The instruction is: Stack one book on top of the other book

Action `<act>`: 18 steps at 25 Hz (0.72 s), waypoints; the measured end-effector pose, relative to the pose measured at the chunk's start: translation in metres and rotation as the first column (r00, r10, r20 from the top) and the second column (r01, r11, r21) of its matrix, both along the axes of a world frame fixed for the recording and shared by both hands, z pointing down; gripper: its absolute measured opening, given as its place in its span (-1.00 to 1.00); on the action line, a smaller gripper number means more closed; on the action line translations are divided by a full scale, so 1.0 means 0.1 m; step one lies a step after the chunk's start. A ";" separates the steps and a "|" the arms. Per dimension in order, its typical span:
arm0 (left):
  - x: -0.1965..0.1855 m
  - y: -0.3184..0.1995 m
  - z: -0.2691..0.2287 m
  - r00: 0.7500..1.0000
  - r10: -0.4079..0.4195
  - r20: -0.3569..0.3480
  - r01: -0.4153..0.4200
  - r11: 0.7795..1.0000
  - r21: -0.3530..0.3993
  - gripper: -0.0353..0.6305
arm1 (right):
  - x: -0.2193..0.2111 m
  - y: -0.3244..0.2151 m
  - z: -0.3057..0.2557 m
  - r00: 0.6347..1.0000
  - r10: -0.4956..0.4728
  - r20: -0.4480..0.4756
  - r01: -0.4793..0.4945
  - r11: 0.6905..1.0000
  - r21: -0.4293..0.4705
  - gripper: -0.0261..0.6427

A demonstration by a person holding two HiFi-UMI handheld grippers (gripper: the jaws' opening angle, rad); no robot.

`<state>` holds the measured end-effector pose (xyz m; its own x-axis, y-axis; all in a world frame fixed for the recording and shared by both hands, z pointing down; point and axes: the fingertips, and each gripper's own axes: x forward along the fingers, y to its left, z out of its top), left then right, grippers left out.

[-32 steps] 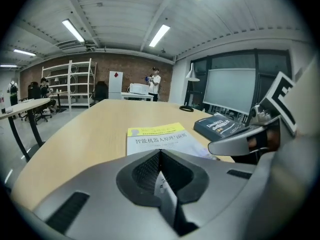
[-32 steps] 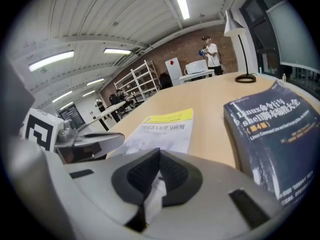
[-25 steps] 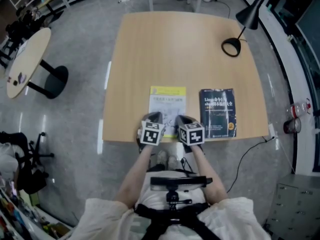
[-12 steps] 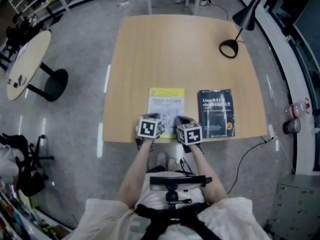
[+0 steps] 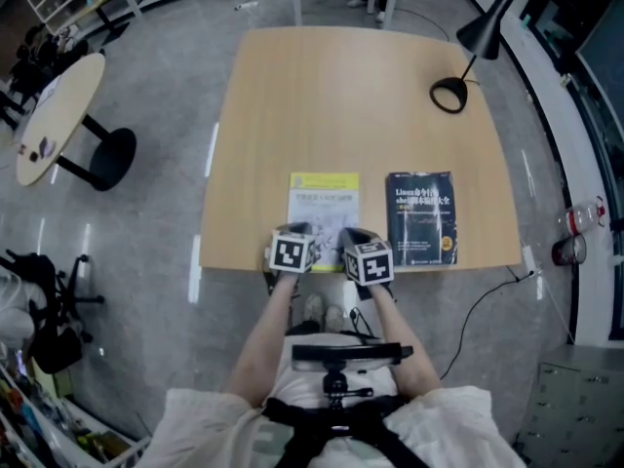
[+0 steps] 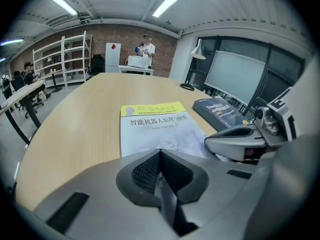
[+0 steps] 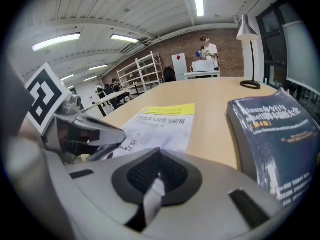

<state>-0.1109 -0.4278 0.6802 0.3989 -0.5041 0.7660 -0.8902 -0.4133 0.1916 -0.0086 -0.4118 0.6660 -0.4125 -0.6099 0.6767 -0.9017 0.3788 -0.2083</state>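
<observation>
Left gripper view looks along the left claw (image 6: pixel 160 156), whose grey plastic jaws with black, cross-hatched pads are pressed together with nothing between them. The right claw (image 7: pixel 159 156) is made the same way and is also closed. A pale sliver shows low in its seam, and what it is cannot be made out.

Both claws sit side by side at the near edge of the tabletop (image 5: pixel 341 96), a pale wood-grain slab with rounded corners. They are over the near end of the white book (image 6: pixel 157 126). This is a thin, flat paperback with a yellow band along its far edge. Whether the tips touch its cover cannot be told.

Just to its right, apart from it, lies the dark blue book (image 7: pixel 280 134), thicker, with a glossy cover. A black desk lamp (image 5: pixel 478 42) with a ring base stands at the far right corner.

In the head view the claws and their marker cubes hide the white book's near edge. The right gripper view cuts off the blue book's near corner.

Compared with a second ago, the left claw's marker cube (image 5: pixel 293 253) has rolled a little and faces the head camera more squarely. Both books lie where they were.
</observation>
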 end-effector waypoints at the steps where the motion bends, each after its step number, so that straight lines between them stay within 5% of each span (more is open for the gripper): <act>1: 0.01 0.04 0.00 1.000 0.000 -0.001 0.000 1.000 0.000 -0.87 | 0.01 0.04 -0.01 1.000 -0.006 -0.003 0.006 1.000 0.002 -0.92; 18: -0.04 0.82 -0.02 0.998 -0.058 -0.028 0.058 0.998 0.001 -0.87 | -0.05 0.74 -0.03 0.997 -0.071 -0.006 0.072 0.997 0.035 -0.92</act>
<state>-0.1149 -0.3453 0.6777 0.3903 -0.5286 0.7538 -0.9070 -0.3613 0.2163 -0.0133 -0.3383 0.6634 -0.4526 -0.6027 0.6572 -0.8731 0.4494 -0.1891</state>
